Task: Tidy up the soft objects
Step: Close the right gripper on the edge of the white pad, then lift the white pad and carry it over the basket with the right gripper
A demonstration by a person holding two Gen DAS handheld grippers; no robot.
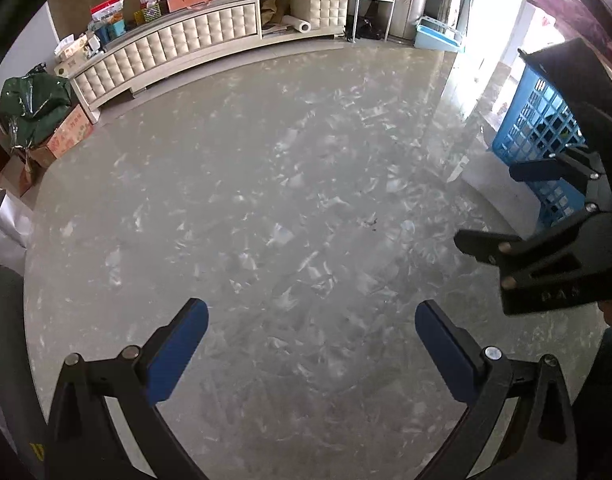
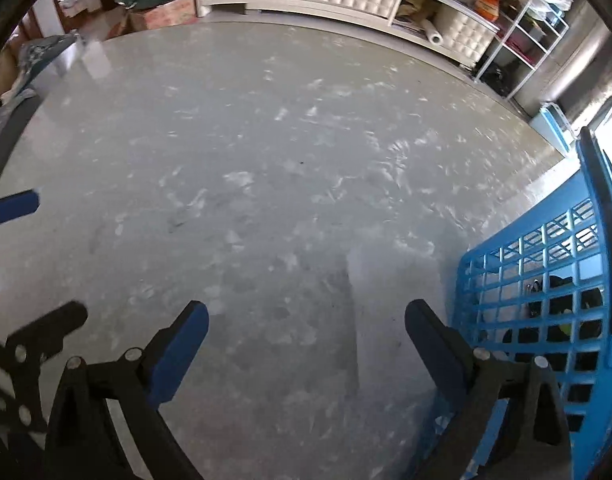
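Both grippers empty, jaws spread wide: left gripper (image 1: 311,338), right gripper (image 2: 306,338) over grey marbled round table (image 1: 266,180). Dark soft items (image 2: 562,320) inside blue plastic lattice basket (image 2: 518,264), table's right edge. Risk: right finger snagging lattice, tipping basket.

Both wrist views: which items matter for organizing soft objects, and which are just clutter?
Job-related:
- blue basket, dark items visible through its mesh
- left hand-held gripper, open, nothing held
- right hand-held gripper, open, nothing held
- marble table

Lying about:
- tufted cabinet
- paper roll
- green bag on a cardboard box
- white shelf rack
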